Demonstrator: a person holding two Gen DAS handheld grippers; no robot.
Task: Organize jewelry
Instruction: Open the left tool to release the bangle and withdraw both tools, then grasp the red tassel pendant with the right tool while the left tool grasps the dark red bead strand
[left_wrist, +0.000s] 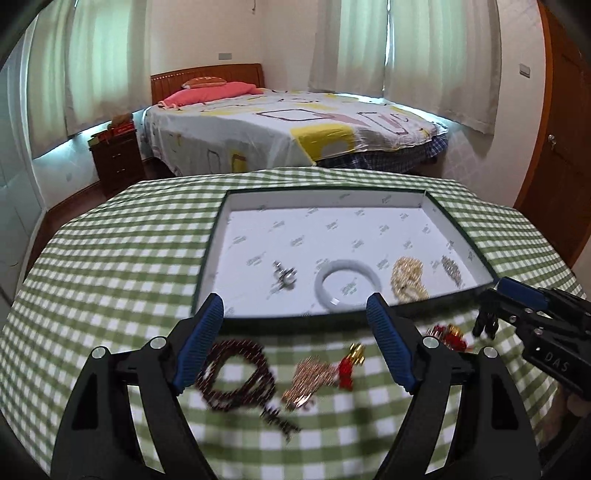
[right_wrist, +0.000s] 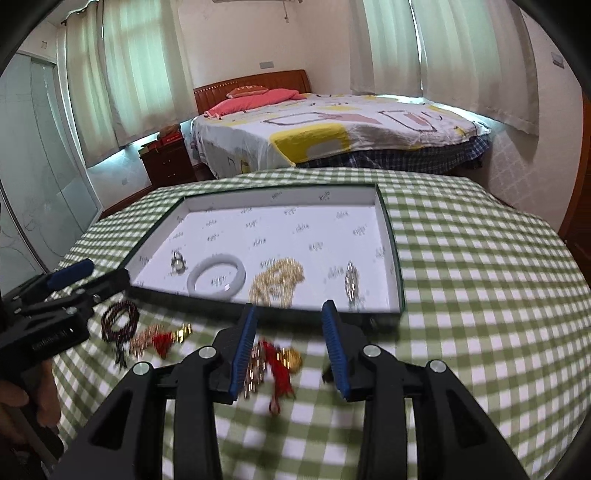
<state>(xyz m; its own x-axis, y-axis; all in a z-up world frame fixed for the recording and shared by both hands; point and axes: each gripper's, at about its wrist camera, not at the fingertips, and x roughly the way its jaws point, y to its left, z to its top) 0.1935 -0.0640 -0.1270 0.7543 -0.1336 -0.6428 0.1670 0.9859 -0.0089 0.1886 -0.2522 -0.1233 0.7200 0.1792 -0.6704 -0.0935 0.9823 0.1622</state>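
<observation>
A shallow white tray (left_wrist: 332, 206) (right_wrist: 395, 266) holds a silver charm (left_wrist: 284, 276), a white bangle (left_wrist: 347, 286) (right_wrist: 217, 277), a gold chain (left_wrist: 408, 277) (right_wrist: 277, 282) and a silver chain (left_wrist: 452, 268) (right_wrist: 352, 284). On the cloth in front lie a dark bead bracelet (left_wrist: 236, 373) (right_wrist: 119, 319), a rose-gold piece with a red tassel (left_wrist: 321, 373) (right_wrist: 159, 338) and a gold and red tassel piece (left_wrist: 448, 334) (right_wrist: 275, 360). My left gripper (left_wrist: 295, 308) is open above the bead bracelet and rose-gold piece. My right gripper (right_wrist: 290, 308) is open over the gold and red piece.
The table wears a green checked cloth (left_wrist: 122, 266) (right_wrist: 480, 280). A bed (left_wrist: 295, 125) stands beyond it, with a dark nightstand (left_wrist: 116, 158) to its left and a wooden door (left_wrist: 561, 129) at the right.
</observation>
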